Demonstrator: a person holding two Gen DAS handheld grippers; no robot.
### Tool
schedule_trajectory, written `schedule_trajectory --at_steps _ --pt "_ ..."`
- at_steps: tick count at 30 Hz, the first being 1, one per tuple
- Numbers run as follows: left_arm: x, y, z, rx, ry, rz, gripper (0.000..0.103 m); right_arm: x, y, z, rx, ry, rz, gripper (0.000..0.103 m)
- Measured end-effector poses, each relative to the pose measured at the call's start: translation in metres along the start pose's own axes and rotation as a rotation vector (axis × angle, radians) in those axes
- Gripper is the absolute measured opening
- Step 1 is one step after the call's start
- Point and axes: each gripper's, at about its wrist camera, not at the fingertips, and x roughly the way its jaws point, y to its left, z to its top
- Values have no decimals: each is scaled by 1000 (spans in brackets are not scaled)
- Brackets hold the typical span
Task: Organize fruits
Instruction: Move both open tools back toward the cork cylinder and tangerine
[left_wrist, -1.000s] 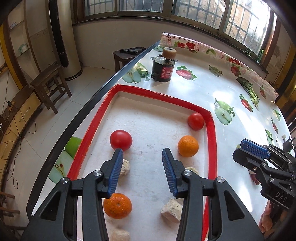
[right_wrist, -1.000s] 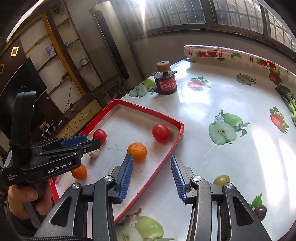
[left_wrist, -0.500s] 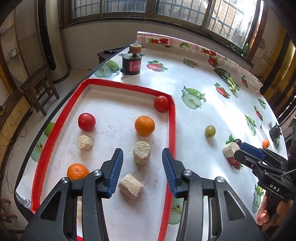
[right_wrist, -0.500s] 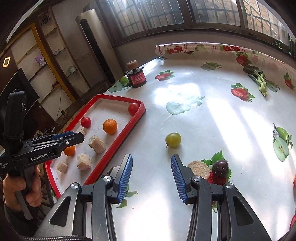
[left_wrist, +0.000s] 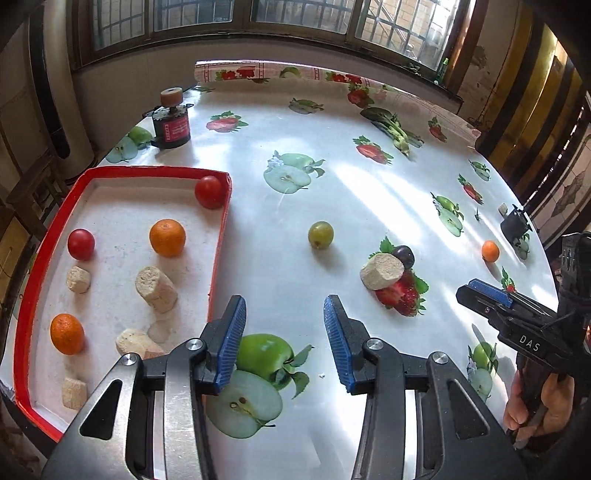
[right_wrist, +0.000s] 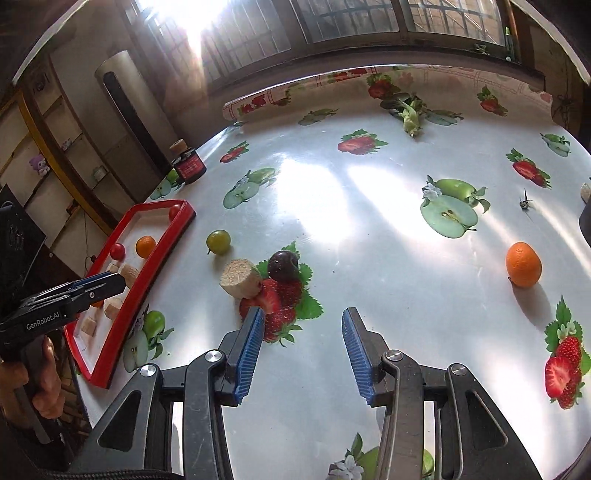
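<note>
Both jaws gaped, released; right gripper (right_wrist: 303, 350) sat nearer the dark round plum (right_wrist: 283, 265), ahead-left, beside a beige cylinder (right_wrist: 240, 282).

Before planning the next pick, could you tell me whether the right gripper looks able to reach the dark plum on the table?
Probably yes: the right gripper is open, and the plum lies just ahead, though the beige cylinder crowds its left side.

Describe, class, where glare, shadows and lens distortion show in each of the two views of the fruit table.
Left wrist view: window glare streaks the tablecloth; the green grape casts a soft shadow toward the camera; the round table edge and window frame bow. Right wrist view: sun flares white through the window; a bright patch washes out the cloth's middle; the loose orange casts a shadow toward the camera; corners go black.
</note>
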Motion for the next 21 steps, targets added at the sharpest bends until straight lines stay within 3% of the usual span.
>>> schedule_trajectory --at_steps 9,21 --pt "20 -41 -1 54 41 -48 42 -16 -47 -11 73 -12 -51 46" --pt "50 -64 5 70 91 -84 42 -27 -98 -8 141 -42 -131 46"
